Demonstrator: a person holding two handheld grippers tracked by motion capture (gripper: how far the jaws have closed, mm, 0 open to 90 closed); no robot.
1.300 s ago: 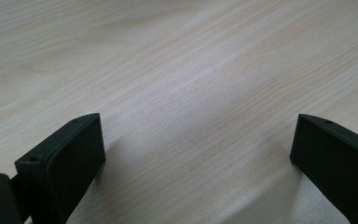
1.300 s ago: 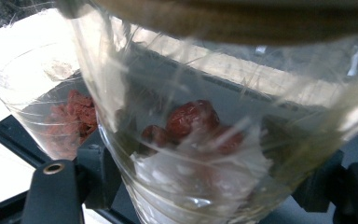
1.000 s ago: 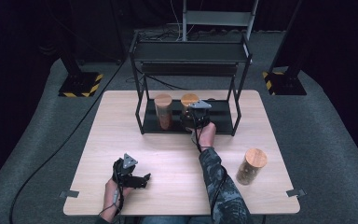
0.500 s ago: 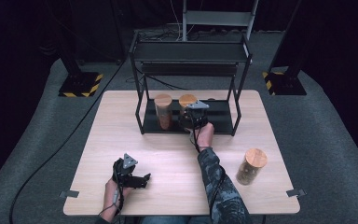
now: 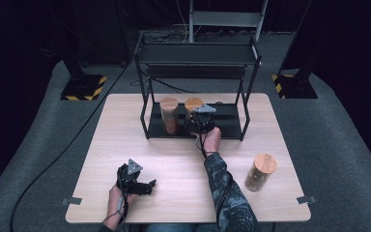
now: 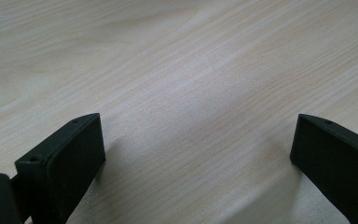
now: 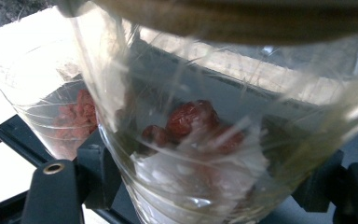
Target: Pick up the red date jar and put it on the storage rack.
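Jar (image 7: 205, 140) with wooden lid sits on bottom shelf of black rack (image 5: 244, 118), red bits inside. My right gripper (image 5: 199, 124) pinches it, one jaw each side of glass. Second jar (image 5: 169, 116) stands just beside it on same shelf, to its left. Third jar (image 5: 259, 172) stands on table (image 5: 125, 125), well apart, near right edge. My left gripper (image 5: 147, 186) rests low on table, jaws spread wide, nothing between them.
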